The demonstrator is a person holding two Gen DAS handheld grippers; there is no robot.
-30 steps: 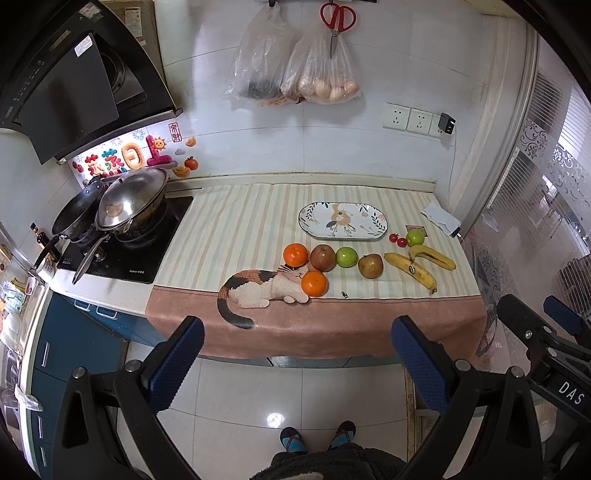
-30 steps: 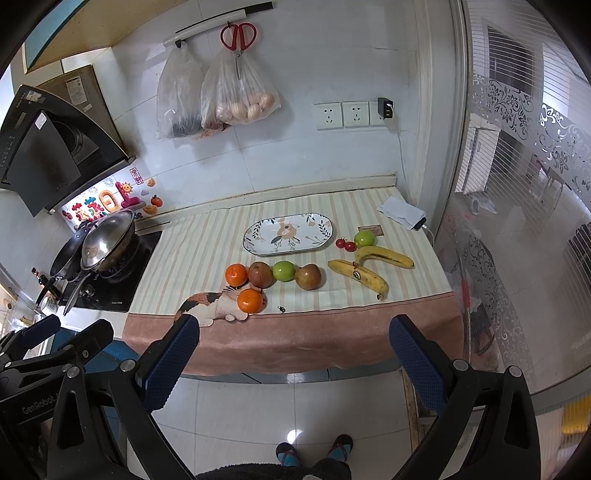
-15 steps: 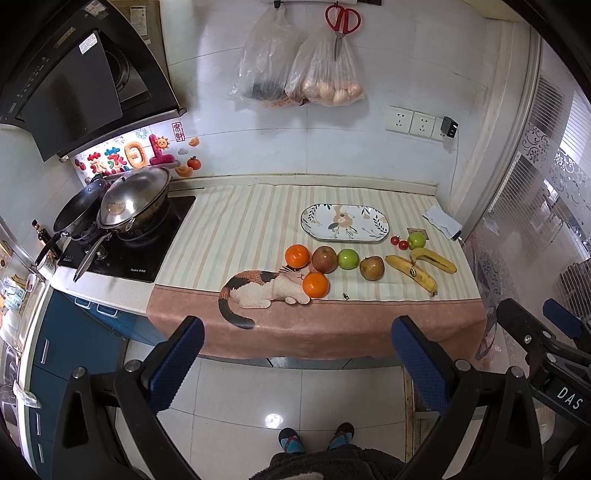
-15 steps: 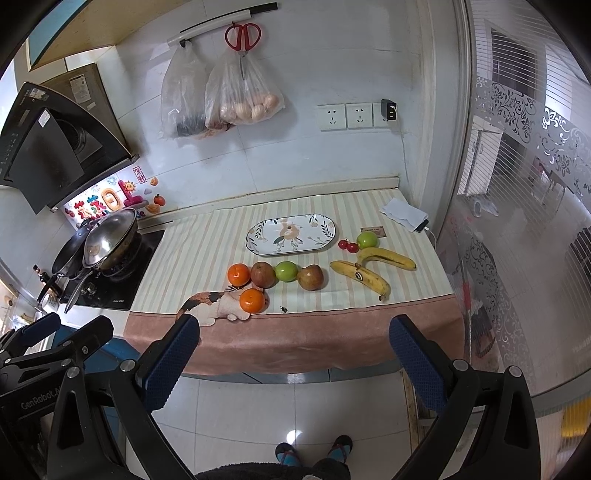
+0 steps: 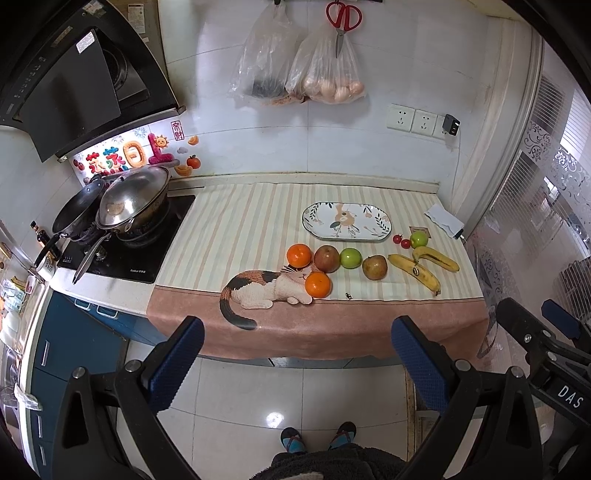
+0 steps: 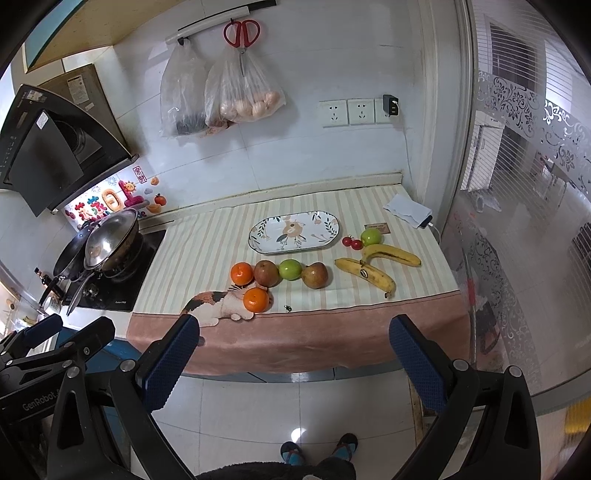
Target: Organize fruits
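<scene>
Wok (image 5: 131, 205) on stove, scissors (image 5: 343, 16) on wall.

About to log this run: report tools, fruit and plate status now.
Left tool open, right tool open, both short of the counter. Fruit row and bananas on cloth, plate bare. Nothing in the way.

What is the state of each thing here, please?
left gripper: open, empty
right gripper: open, empty
plate: empty
bananas: unpeeled, on the cloth
wok: covered by a lid
scissors: hanging, closed
</scene>
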